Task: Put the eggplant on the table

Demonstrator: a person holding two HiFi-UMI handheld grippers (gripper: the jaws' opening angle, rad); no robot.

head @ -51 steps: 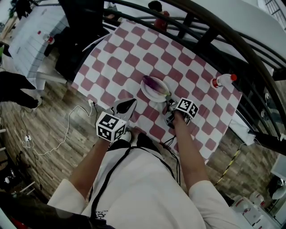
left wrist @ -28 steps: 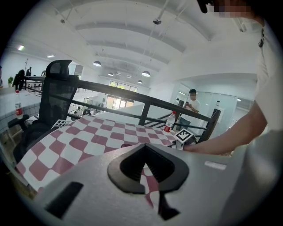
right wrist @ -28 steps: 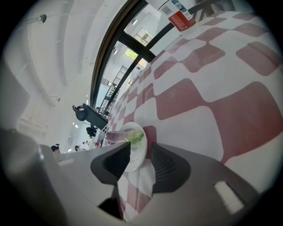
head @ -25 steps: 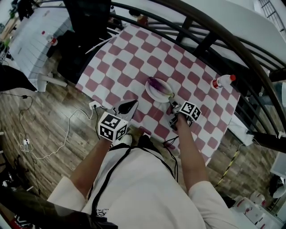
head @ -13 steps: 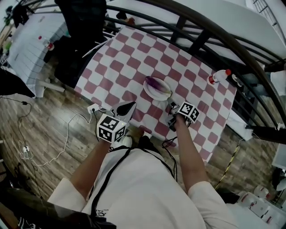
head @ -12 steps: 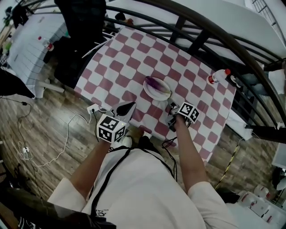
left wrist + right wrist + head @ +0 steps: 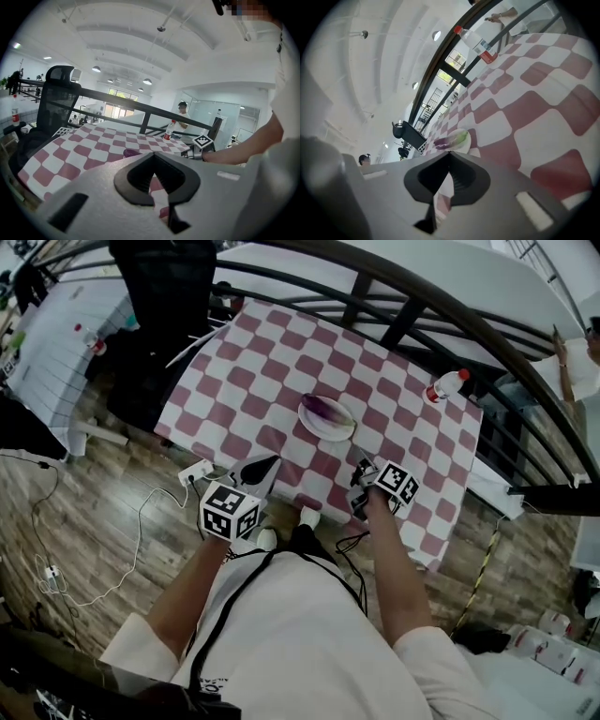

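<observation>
Purple eggplant [image 7: 325, 410] lying across a white plate [image 7: 314, 431], close to the middle of the table [image 7: 272, 362] and slightly toward its near edge. Red-and-white checked cloth over the whole top. Clear bottle [image 7: 446, 385] with a red cap, upright by the table's far right corner, well apart from the plate. Left gripper [image 7: 152, 154] hovering at the near edge toward the left corner, jaws pressed tip to tip, nothing between them. Right gripper [image 7: 449, 153] above the near edge, to the right of the plate and clear of it, jaws just closing and now fully together, gripping nothing. Both aimed toward the plate, neither touching plate nor eggplant. Dark railing [image 7: 422, 306] beyond the far edge; black office chair [image 7: 58, 101] off the left edge.
</observation>
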